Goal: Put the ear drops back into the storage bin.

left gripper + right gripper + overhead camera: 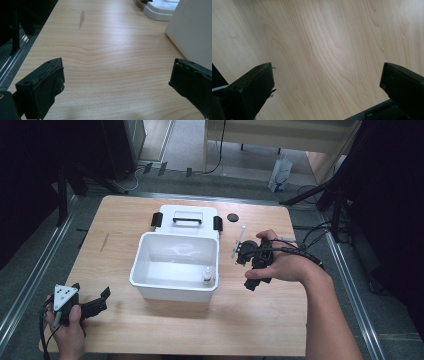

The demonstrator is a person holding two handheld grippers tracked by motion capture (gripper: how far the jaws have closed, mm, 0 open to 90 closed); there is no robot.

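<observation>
I judged the job part done: a small bottle already stood in the bin, its lid lay off behind, while a swab waited right of it and both my grippers gaped wide, empty.

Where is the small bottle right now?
In the high view, the small bottle stands upright inside the white bin, in its near right corner, left of the right gripper.
</observation>
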